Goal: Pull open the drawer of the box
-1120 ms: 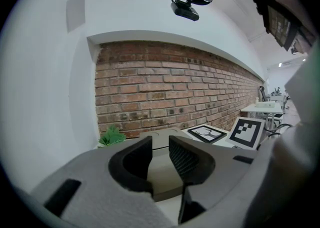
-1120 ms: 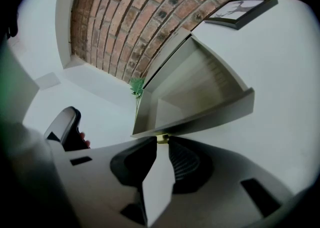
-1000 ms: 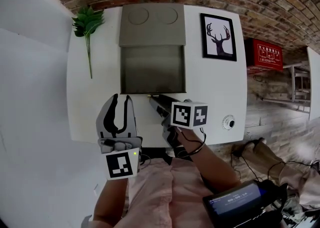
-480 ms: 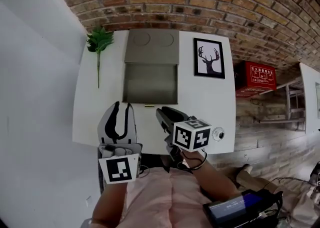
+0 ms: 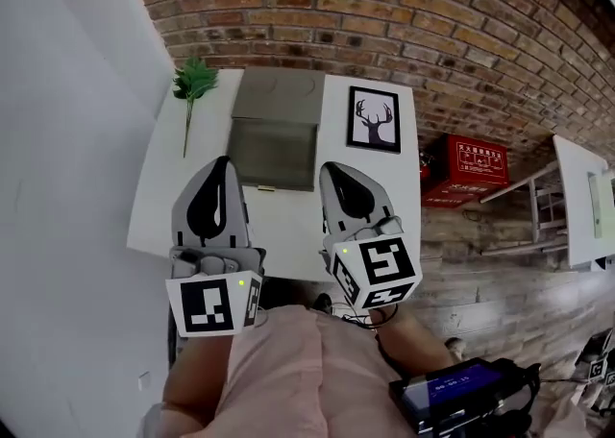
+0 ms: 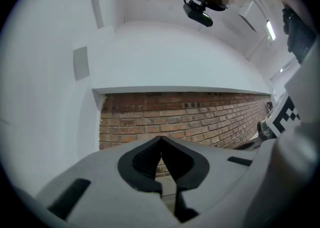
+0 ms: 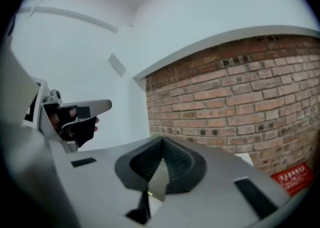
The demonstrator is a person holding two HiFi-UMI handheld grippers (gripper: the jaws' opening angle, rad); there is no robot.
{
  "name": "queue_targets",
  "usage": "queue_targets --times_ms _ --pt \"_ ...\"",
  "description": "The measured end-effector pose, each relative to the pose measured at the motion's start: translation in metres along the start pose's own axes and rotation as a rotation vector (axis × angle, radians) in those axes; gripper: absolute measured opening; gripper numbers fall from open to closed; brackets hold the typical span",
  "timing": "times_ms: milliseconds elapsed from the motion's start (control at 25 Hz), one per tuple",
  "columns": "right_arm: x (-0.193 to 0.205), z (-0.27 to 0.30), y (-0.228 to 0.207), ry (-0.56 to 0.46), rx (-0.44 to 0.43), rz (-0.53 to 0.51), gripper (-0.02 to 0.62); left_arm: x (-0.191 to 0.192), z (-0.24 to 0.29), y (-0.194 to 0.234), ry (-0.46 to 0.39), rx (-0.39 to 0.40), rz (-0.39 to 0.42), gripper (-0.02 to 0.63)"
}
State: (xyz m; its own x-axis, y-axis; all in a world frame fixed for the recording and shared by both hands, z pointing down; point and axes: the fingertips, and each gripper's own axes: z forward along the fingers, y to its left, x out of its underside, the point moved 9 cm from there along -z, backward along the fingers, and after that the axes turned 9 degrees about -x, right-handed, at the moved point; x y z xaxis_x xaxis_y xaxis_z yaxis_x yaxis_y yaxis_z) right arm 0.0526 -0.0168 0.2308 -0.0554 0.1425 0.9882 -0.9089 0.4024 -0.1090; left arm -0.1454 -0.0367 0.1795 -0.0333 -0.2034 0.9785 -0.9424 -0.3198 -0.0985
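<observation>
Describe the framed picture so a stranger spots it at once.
Find the white table against the brick wall. On it, right of the grey box, sits a black-framed picture. It alone shows an antlered deer head on white.

Soft, even light washes the head view, leaving the white surface (image 5: 288, 225) bright and shadows faint; fisheye distortion bows the brick wall (image 5: 384, 4). Dark round vignettes ring both gripper views (left claw (image 6: 160, 138) and right claw (image 7: 161, 140) slightly soft up close).
</observation>
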Motion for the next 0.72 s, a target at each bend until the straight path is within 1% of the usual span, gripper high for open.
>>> queue_targets --times_ms 120,200,400,560,720 --pt "-0.012 -0.016 0.004 -0.044 0.018 -0.083 0.006 -0.012 -0.007 -0.008 -0.019 -0.006 0.007 0.008" --pt "-0.019 -0.025 0.004 -0.07 0.02 -0.112 0.005 -0.019 -0.01 -0.013 -0.024 -0.012 0.018 0.008" --pt "-0.024 -0.035 0.004 -0.097 0.025 -0.127 0.005 -0.028 -0.014 -0.02 -0.037 -0.013 0.036 0.009" --pt "-0.023 -0.037 0.004 -0.097 0.022 -0.152 0.003 -0.027 -0.014 -0.025 -0.039 -0.001 0.04 0.009" --pt "-0.021 -0.037 0.002 -0.104 0.025 -0.143 0.003 -0.025 -0.012 -0.028 -0.038 0.01 0.046 0.008"
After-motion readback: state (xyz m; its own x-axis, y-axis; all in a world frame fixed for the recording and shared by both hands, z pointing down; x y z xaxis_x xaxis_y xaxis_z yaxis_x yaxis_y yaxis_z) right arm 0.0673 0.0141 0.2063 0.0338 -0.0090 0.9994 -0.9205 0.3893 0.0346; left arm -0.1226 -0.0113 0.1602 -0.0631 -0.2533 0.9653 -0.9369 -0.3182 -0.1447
